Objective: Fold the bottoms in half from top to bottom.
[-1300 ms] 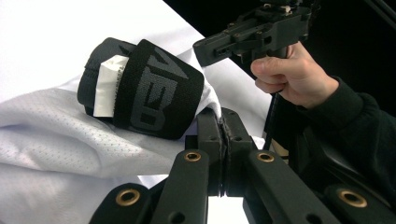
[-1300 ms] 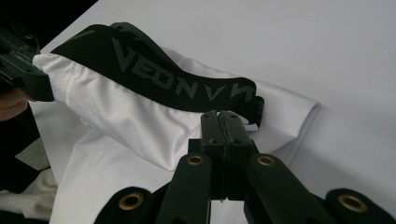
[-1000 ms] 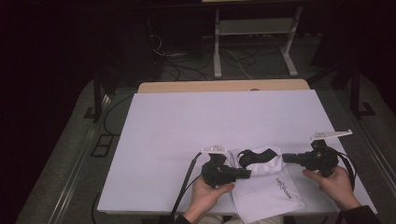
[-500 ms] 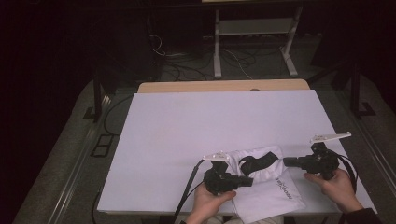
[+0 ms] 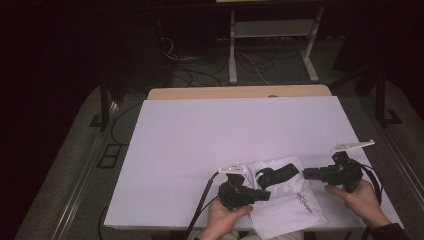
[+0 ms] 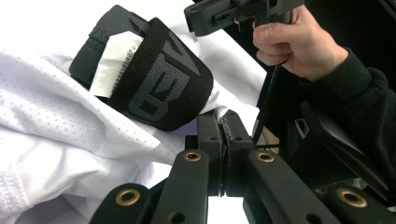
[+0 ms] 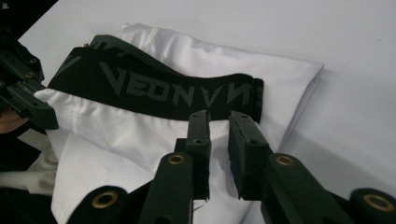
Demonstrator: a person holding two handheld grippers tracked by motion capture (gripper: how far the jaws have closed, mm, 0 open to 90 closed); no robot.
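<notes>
A white garment [image 5: 285,202] with a black lettered waistband [image 5: 276,175] lies folded at the near edge of the white table [image 5: 240,130]. My left gripper [image 5: 262,194] is at its left side, jaws pressed together [image 6: 224,122] on the white fabric just under the rolled waistband [image 6: 154,84]. My right gripper [image 5: 306,173] sits at the garment's right edge. Its jaws [image 7: 219,116] have just been opening and stand slightly apart over the white cloth [image 7: 116,140], below the waistband [image 7: 159,91], with no pad pressing on it.
A person's hands [image 5: 357,195] hold both grippers from the near edge. A tan wooden strip [image 5: 240,92] runs along the table's far edge. Beyond it stand a metal frame [image 5: 272,45] and cables on the dark floor.
The right gripper's jaws have parted off the garment. The white fabric has bunched up behind the waistband, which now lies slack between the two grippers. Both hands stayed almost in place.
</notes>
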